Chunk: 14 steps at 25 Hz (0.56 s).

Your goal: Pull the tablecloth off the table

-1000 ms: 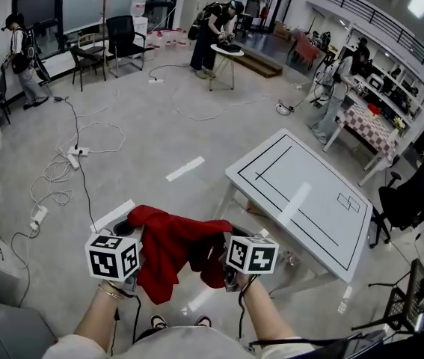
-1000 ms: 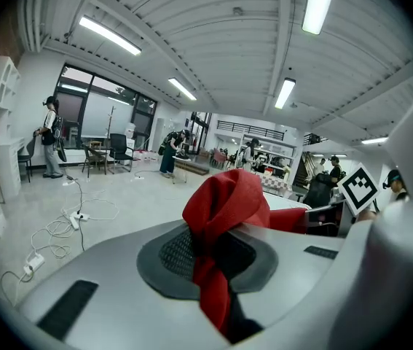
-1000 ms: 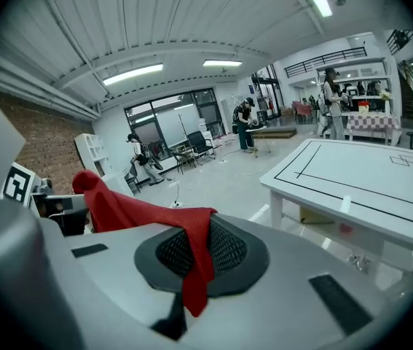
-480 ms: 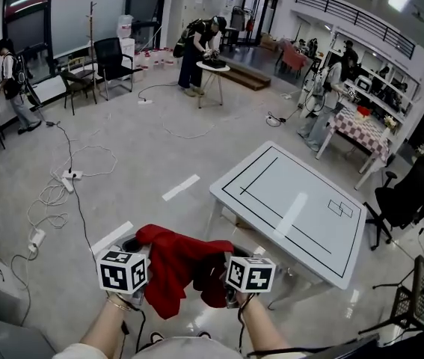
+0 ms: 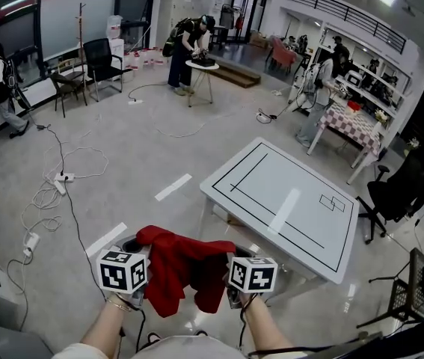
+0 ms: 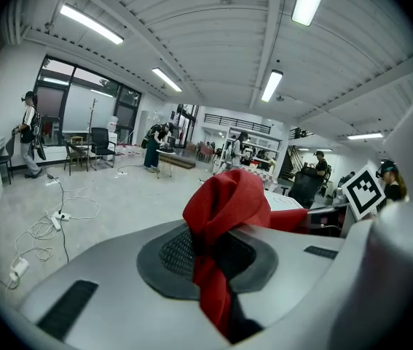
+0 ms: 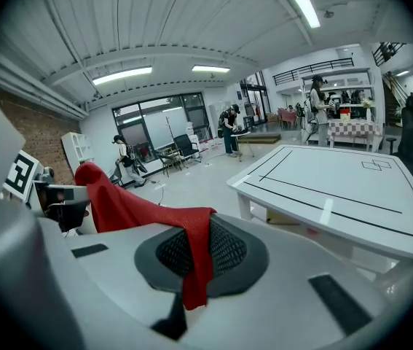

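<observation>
Here, in the head view, the red tablecloth [image 5: 178,264] hangs bunched between the left claw [image 5: 131,254] and the right claw [image 5: 234,264], both low in the picture above the floor [image 5: 122,148]. The white worktop [image 5: 286,200] with black lines stands to the right, apart from the cloth.

In the left gripper view, the left claw [image 6: 210,257] is nearly closed, its pads [image 6: 170,254] clamped on a folded bunch of the tablecloth [image 6: 224,203], which bulges above the jaws and trails down between them.

In the right gripper view, the right claw [image 7: 199,257] is pressed together on a thin edge of the tablecloth [image 7: 122,206], which drapes down between the jaws and stretches away to the left. The worktop [image 7: 337,184] lies off to the right.
</observation>
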Available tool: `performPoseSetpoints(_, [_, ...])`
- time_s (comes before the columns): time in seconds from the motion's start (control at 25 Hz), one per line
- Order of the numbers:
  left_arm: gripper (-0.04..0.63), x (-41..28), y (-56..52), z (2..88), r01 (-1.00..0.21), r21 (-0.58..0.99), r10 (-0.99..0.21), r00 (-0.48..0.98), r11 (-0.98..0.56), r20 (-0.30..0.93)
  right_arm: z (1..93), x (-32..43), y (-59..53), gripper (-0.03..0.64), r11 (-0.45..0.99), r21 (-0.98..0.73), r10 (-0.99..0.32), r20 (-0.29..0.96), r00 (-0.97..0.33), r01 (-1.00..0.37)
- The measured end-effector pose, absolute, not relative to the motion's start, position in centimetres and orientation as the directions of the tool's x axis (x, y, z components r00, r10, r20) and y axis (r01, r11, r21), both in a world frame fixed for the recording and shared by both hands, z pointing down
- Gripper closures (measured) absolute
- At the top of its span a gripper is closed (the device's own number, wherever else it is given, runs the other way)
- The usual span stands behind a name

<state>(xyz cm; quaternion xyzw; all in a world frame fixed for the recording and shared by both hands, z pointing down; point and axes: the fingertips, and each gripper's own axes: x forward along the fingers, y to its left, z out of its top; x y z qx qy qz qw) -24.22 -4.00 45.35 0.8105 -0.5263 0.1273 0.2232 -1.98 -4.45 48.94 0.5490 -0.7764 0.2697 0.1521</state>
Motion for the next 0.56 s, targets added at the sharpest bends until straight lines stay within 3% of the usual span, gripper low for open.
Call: performPoseSetpoints(0.56, [0.551,-22.5,-3.6,45.8,-0.894,0.239,-0.776,0.447,-0.378,0.444,48.9,-0.4,-3.2,0.588,0.247,-0.258,-0.778,0.522,-0.350,-0.934])
